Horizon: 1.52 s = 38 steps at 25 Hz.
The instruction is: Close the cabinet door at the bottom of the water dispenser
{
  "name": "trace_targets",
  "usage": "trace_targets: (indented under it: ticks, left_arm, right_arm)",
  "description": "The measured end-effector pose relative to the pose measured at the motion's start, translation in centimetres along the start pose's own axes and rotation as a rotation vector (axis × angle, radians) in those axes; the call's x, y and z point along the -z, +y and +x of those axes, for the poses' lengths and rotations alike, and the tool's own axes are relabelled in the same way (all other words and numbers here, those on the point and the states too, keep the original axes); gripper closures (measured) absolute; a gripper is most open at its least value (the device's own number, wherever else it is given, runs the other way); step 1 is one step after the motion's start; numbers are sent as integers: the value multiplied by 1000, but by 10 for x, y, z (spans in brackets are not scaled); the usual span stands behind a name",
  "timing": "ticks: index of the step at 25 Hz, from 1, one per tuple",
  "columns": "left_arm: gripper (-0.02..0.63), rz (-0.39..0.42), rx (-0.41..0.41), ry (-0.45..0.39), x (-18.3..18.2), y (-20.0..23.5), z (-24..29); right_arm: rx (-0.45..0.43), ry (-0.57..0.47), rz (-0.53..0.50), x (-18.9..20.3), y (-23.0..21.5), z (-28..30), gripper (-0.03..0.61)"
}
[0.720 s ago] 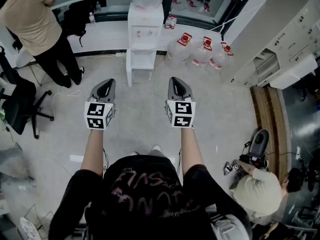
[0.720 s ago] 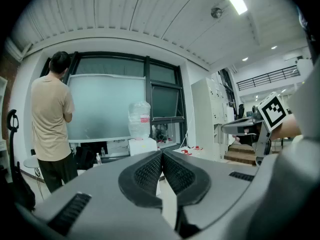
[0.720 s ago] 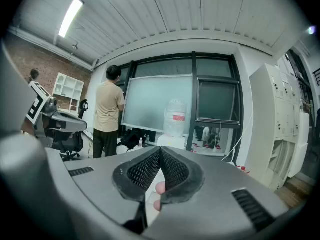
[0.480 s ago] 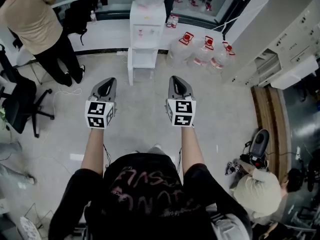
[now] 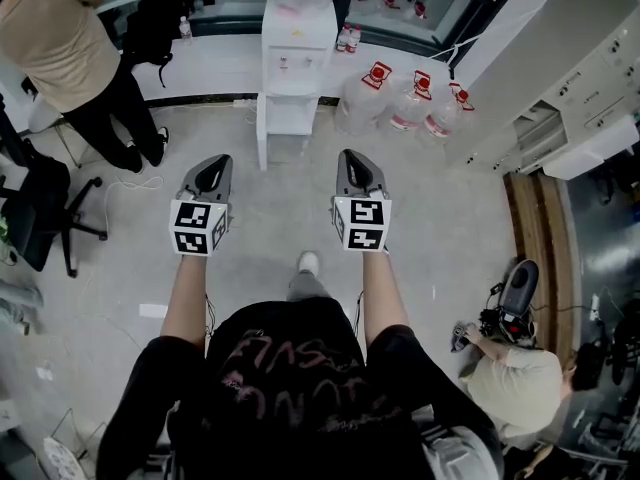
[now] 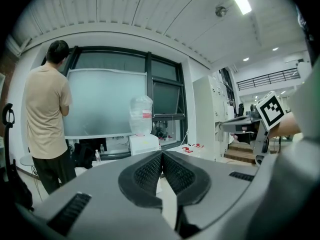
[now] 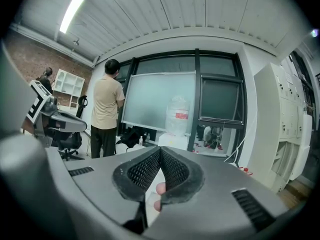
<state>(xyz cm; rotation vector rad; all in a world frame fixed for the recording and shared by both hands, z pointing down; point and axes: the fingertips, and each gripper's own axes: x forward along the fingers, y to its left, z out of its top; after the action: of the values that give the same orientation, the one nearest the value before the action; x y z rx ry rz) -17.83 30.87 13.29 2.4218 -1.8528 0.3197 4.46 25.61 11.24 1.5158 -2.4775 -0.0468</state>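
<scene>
**Both grippers closed, dispenser door hanging open**

The left gripper (image 6: 162, 155) has its jaws pressed together with nothing between them. The right gripper (image 7: 160, 151) is likewise closed and empty. Both are held side by side over the floor (image 5: 280, 208), well short of the water dispenser (image 5: 292, 53) and pointed toward it. At the dispenser's foot the cabinet door (image 5: 260, 133) stands swung out at the left of the open compartment (image 5: 290, 118). Water jugs (image 5: 405, 103) sit right of the dispenser, and a person in a beige shirt (image 5: 60, 38) stands to its left.

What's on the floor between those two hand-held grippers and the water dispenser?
Nothing: the head view shows only bare floor between the left gripper, right gripper and water dispenser.
</scene>
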Motion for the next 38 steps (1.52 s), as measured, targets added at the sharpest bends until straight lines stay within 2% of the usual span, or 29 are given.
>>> trace_targets:
  ticks: [4, 9, 26, 31, 38]
  left_arm:
    - [601, -6, -6, 18, 9, 13, 25]
    - [601, -6, -6, 44, 19, 24, 79]
    - [601, -43, -69, 205, 32, 83, 307]
    - [601, -56, -84, 230, 47, 103, 347]
    - [601, -80, -63, 269, 86, 121, 379]
  right_arm:
    - [-6, 11, 2, 8, -7, 30, 566]
    - [-20, 13, 19, 19, -34, 88, 566]
    - [-125, 78, 61, 53, -143, 327, 566]
    - [-152, 107, 40, 70, -154, 372, 566]
    - [-178, 167, 28, 102, -148, 409, 566]
